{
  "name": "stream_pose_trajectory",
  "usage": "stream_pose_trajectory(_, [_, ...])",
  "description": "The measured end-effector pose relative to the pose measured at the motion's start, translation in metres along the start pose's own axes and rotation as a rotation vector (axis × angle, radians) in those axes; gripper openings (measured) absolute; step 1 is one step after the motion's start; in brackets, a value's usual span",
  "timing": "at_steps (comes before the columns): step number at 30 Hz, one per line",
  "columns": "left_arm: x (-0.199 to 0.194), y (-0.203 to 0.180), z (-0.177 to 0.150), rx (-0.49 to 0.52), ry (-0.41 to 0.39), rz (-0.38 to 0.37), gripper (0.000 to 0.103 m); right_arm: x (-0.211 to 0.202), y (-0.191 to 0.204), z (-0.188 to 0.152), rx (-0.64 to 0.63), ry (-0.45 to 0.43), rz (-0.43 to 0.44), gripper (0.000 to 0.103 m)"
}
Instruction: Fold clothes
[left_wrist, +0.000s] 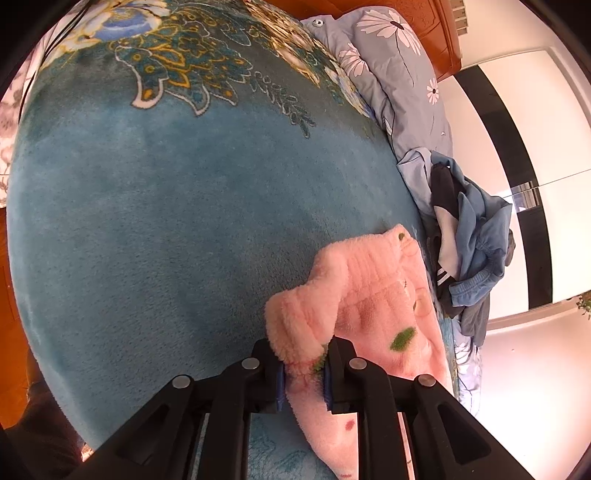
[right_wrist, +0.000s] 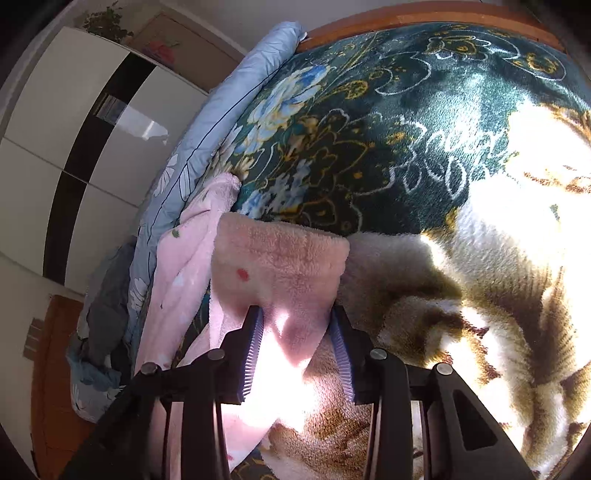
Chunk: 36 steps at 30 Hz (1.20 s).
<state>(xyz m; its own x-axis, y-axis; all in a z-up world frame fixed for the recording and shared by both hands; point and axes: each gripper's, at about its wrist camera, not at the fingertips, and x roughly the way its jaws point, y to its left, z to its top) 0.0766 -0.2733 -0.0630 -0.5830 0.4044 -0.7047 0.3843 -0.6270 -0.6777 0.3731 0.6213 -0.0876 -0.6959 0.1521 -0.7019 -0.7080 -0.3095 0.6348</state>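
Observation:
A fluffy pink garment (left_wrist: 373, 295) with small green and red prints lies on a teal floral blanket (left_wrist: 166, 206) on the bed. My left gripper (left_wrist: 303, 363) is shut on an edge of it, and the cloth bunches up between the fingers. In the right wrist view my right gripper (right_wrist: 297, 332) holds another edge of the same pink garment (right_wrist: 277, 254), which drapes over and between the fingers. The rest of the garment trails off to the left toward the bed's edge.
A pile of blue and dark clothes (left_wrist: 465, 240) lies at the bed's right edge, beside a light blue daisy-print duvet (left_wrist: 399, 62). A white and black wardrobe (left_wrist: 524, 155) stands beyond. Strong sunlight washes out the blanket (right_wrist: 517, 258) in the right wrist view.

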Motion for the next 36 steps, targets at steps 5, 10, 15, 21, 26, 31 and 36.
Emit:
stream_pose_trajectory(5, [-0.003, 0.003, 0.001, 0.004, 0.005, -0.015, 0.018, 0.003, 0.018, 0.005, 0.008, -0.028, -0.008, 0.008])
stream_pose_trajectory(10, [-0.014, -0.014, 0.003, 0.049, -0.020, -0.092, 0.017, -0.036, 0.075, 0.032, -0.096, -0.122, 0.161, 0.007])
stream_pose_trajectory(15, [-0.020, -0.016, 0.000, 0.082, -0.025, -0.120, 0.017, -0.081, 0.086, 0.034, -0.231, -0.205, 0.215, 0.007])
stream_pose_trajectory(21, [-0.010, -0.001, -0.003, 0.072, 0.022, -0.099, 0.017, -0.029, -0.038, 0.010, 0.050, -0.016, -0.005, 0.010])
stream_pose_trajectory(26, [-0.011, 0.000, -0.005, 0.071, 0.020, -0.096, 0.018, -0.052, -0.049, 0.012, 0.076, -0.080, -0.067, 0.032])
stream_pose_trajectory(31, [-0.012, -0.003, -0.007, 0.083, 0.011, -0.075, 0.018, -0.070, -0.006, 0.017, -0.035, -0.110, -0.062, 0.036])
stream_pose_trajectory(36, [-0.014, -0.003, -0.009, 0.087, 0.008, -0.077, 0.019, -0.029, 0.022, 0.012, -0.059, -0.002, -0.139, 0.038])
